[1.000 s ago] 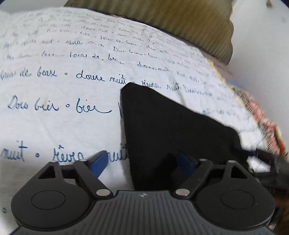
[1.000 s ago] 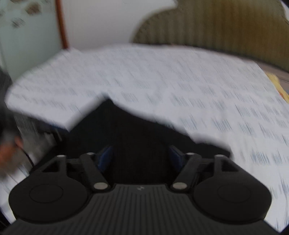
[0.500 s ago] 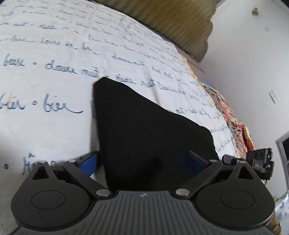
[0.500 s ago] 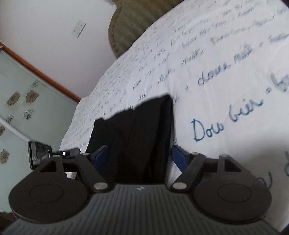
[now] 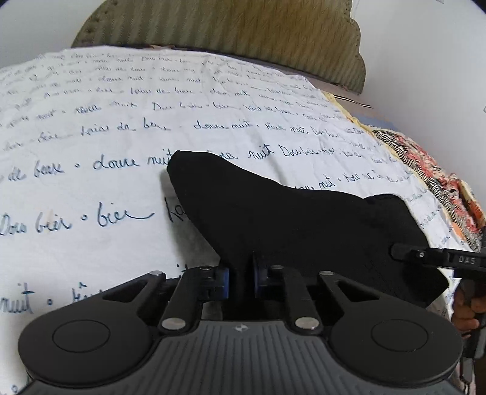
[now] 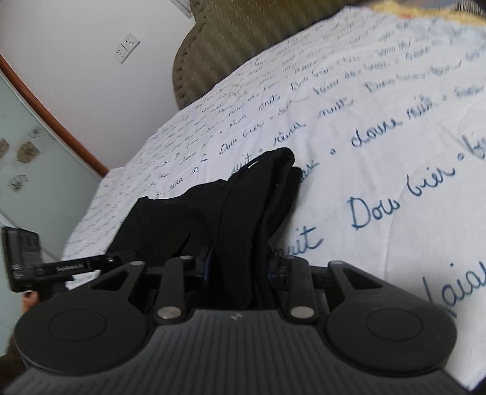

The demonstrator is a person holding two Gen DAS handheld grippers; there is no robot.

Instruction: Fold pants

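Note:
Black pants (image 5: 291, 218) lie folded on a white bedspread with blue handwriting. My left gripper (image 5: 242, 275) is shut on the near edge of the pants. The right gripper's body shows at the right edge of the left wrist view (image 5: 437, 255). In the right wrist view my right gripper (image 6: 238, 264) is shut on a bunched edge of the pants (image 6: 243, 206), which rise in a ridge in front of it. The left gripper's body shows at the left of that view (image 6: 73, 264).
The bedspread (image 5: 91, 188) covers the bed. An olive striped headboard (image 5: 231, 27) stands behind it. A patterned orange and black cloth (image 5: 425, 164) lies along the bed's right side. A white wall with a socket (image 6: 127, 47) and a glass door (image 6: 36, 170) are at the left.
Both grippers have closed: they were open around the pants' edge and now each pinches it. The fabric is bunched and slightly lifted between them.

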